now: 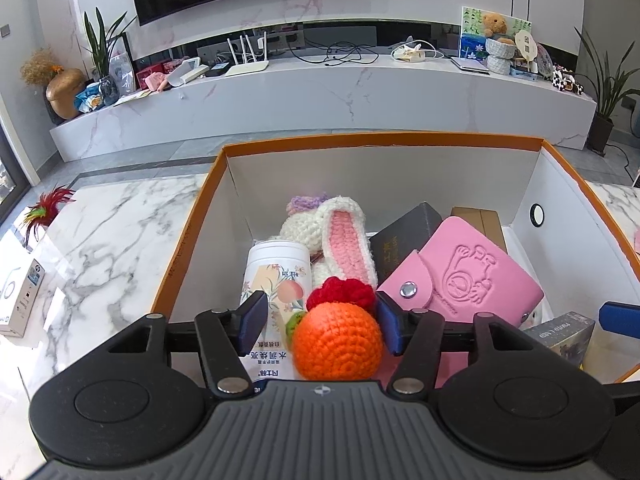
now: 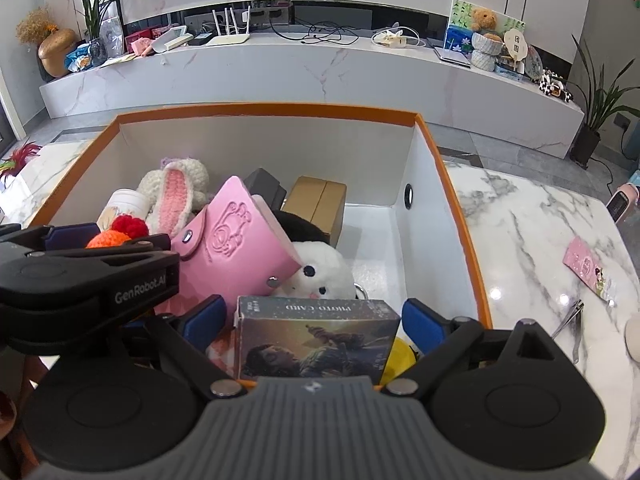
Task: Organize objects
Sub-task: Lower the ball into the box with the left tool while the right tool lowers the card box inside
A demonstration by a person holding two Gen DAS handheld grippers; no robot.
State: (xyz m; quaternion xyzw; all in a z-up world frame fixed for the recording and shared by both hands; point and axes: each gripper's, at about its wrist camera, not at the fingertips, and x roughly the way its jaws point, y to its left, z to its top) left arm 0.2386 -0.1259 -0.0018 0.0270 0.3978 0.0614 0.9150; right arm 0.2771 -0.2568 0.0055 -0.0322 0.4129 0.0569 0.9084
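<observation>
An orange crochet ball (image 1: 336, 344) with a red crochet flower (image 1: 340, 290) on top lies between the blue pads of my left gripper (image 1: 322, 324). The jaws are open, with a clear gap at the left pad. My right gripper (image 2: 315, 324) is open around a dark photo card box (image 2: 316, 340), and a slim gap shows on the left side. Both grippers hang over a white box with an orange rim (image 1: 380, 140) (image 2: 260, 112). It holds a pink card wallet (image 1: 468, 276), a crochet bunny (image 1: 344, 240), a white canister (image 1: 280, 276) and a white plush (image 2: 324, 268).
The box stands on a marble table (image 2: 540, 240). To its right lie nail clippers (image 2: 570, 316) and a pink card (image 2: 592, 272). To its left are a white carton (image 1: 20, 296) and a feather toy (image 1: 48, 208). A brown box (image 2: 320, 200) and a dark box (image 1: 408, 236) sit inside at the back.
</observation>
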